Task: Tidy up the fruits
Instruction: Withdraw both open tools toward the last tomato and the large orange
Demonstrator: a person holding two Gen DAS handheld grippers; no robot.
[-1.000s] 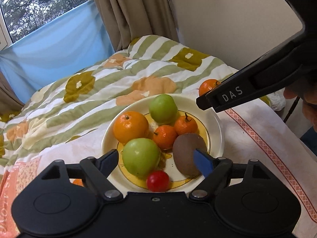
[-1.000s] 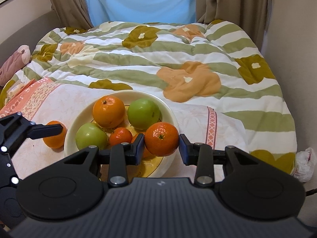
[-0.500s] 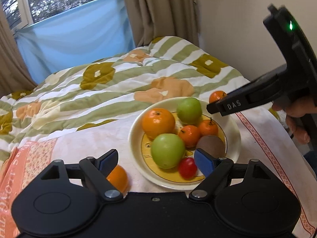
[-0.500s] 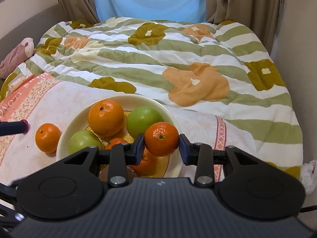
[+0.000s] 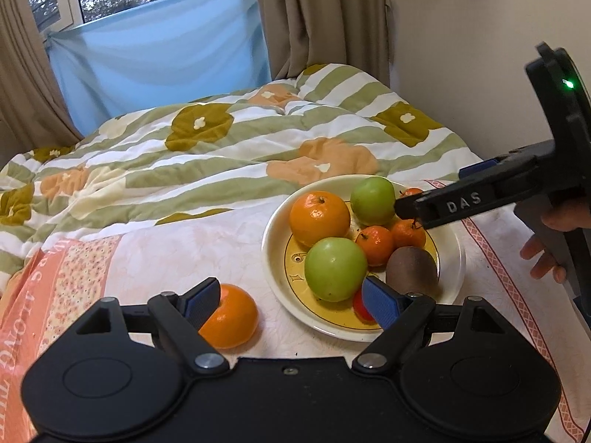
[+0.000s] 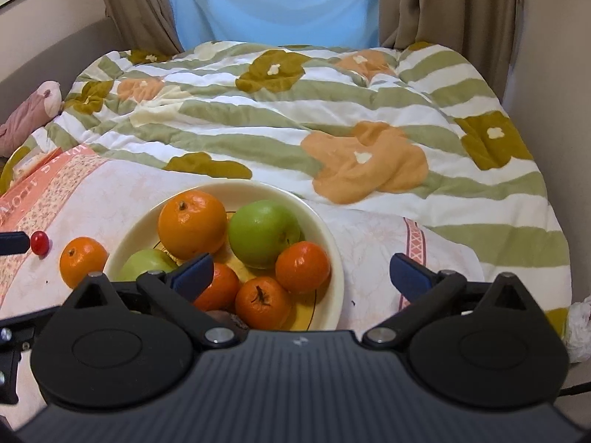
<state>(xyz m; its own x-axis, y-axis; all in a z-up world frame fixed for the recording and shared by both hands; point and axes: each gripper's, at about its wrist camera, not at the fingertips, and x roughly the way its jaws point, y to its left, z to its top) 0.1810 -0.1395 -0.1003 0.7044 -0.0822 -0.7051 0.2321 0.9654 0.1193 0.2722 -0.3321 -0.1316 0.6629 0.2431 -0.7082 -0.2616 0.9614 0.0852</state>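
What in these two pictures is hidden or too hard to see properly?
Cherry tomato: left wrist view, partly behind a finger of the left hand-held gripper.
Kiwi: right wrist view, almost wholly covered by the body of the right hand-held gripper.
Far tangerine: left wrist view, mostly behind the right hand-held gripper's finger.
Front green apple: right wrist view, lower part cut off by that gripper.

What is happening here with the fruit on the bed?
A person is sorting fruit with two hand-held grippers. The right hand-held gripper is open over the near side of the filled bowl and holds nothing. The left hand-held gripper is open too, low beside the bowl, with one orange lying on the cloth by its left finger.
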